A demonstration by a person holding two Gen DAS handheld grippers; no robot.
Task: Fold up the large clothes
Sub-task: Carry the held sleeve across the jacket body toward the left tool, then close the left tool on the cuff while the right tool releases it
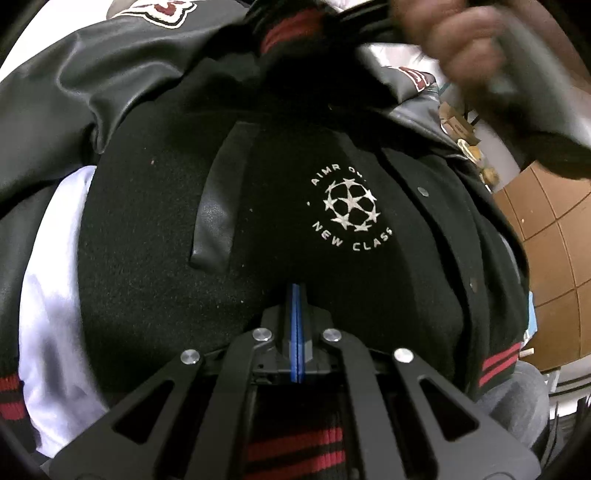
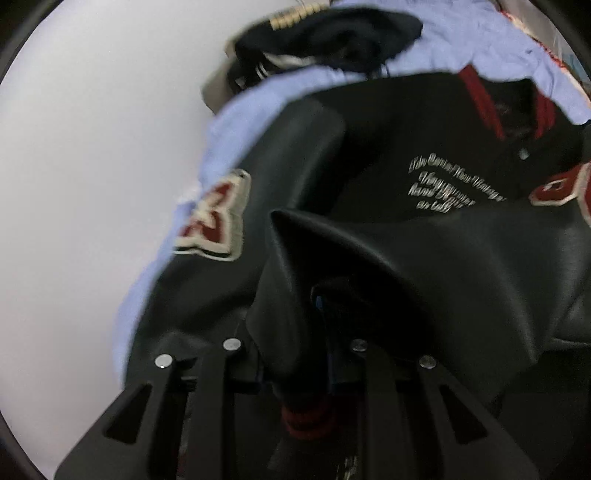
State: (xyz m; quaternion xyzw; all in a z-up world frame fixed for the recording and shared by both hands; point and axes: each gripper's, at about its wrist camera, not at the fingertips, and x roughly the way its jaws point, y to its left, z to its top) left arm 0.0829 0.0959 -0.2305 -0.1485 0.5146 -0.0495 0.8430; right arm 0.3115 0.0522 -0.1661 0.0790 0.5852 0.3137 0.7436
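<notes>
Jacket [image 1: 280,206], black varsity type with grey leather sleeves and red-striped cuffs, lies spread on white table [image 1: 48,280], partly over a light blue garment [image 2: 236,122]. Left gripper [image 1: 297,295]: jaws pressed together over the jacket's front near the star emblem [image 1: 351,205]; no fabric visibly between them. Right gripper [image 2: 325,306]: fingers clamped on a bunched leather sleeve [image 2: 424,258], cuff end at the jaws.

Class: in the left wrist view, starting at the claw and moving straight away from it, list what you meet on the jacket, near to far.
Left claw → star crest → red-striped collar.
</notes>
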